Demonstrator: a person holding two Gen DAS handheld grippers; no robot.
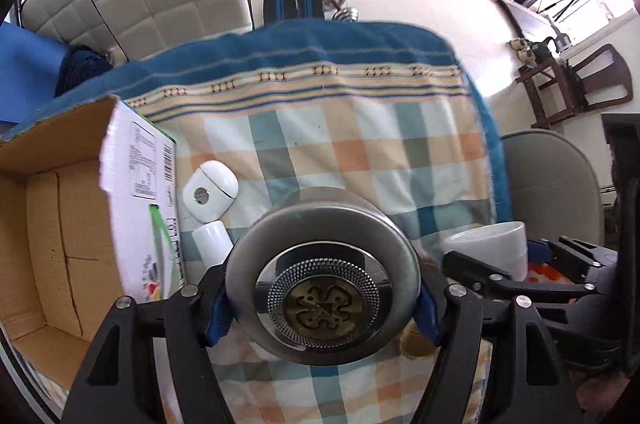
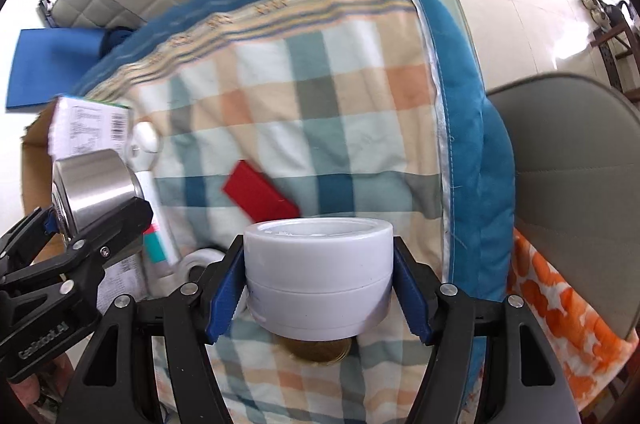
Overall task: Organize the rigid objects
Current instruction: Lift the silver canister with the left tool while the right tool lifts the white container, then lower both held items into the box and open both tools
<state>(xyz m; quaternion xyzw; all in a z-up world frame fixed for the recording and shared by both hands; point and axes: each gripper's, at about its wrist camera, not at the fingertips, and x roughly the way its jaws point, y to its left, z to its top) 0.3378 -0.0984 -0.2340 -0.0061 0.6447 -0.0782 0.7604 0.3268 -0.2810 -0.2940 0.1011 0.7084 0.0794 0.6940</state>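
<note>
My left hand-held gripper clamped the round silver metal tin, my right hand-held gripper the squat white plastic jar; next, I judged, came the open cardboard box beside my left.

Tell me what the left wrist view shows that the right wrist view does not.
Only the left wrist view shows the inside of the cardboard box and the patterned top of the metal tin held by the left gripper.

Only the right wrist view shows the red card on the cloth, the gold lid under the white jar, and the orange patterned cloth.

Both show the checked cloth, the white earbud case, the tin, the jar, and the right gripper holding the jar.
</note>
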